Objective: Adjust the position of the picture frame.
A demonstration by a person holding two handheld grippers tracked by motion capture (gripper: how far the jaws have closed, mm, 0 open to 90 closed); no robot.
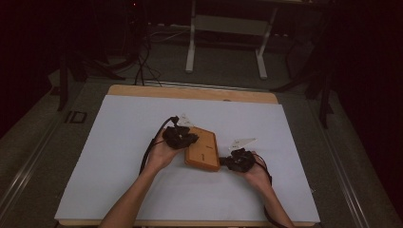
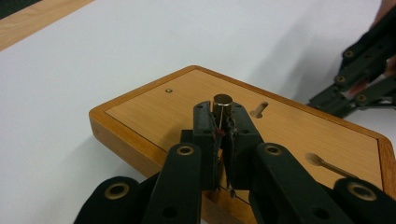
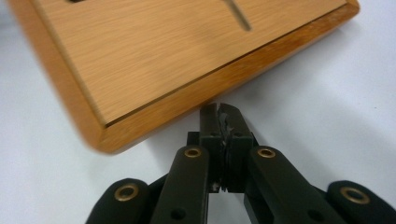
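The left gripper (image 2: 223,122) is pinching a small metal cylinder (image 2: 222,103) right at its tips, jaws drawn tight around the peg, which is standing upright and poking just above the black fingers (image 2: 204,122). Directly beneath and ahead of those tips, the wooden board (image 2: 154,108) is lying flat, its pale top face framed by a darker orange rim; two keyhole-shaped slots (image 2: 259,109) are cut into it, one just beyond the tips to the right, the other nearer the camera on the right. A tiny round hole (image 2: 169,90) is sitting ahead of the tips to the left. Over on the other side, the right gripper (image 3: 223,114) is pressing its jaws fully together with nothing between them, its tips sitting against the board's side edge near a corner. From above, the left gripper (image 1: 183,137) is hovering over the board (image 1: 205,152) while the right gripper (image 1: 227,163) is butting its near right corner. Everything is resting on the white sheet (image 1: 123,142) covering the table (image 1: 190,92).
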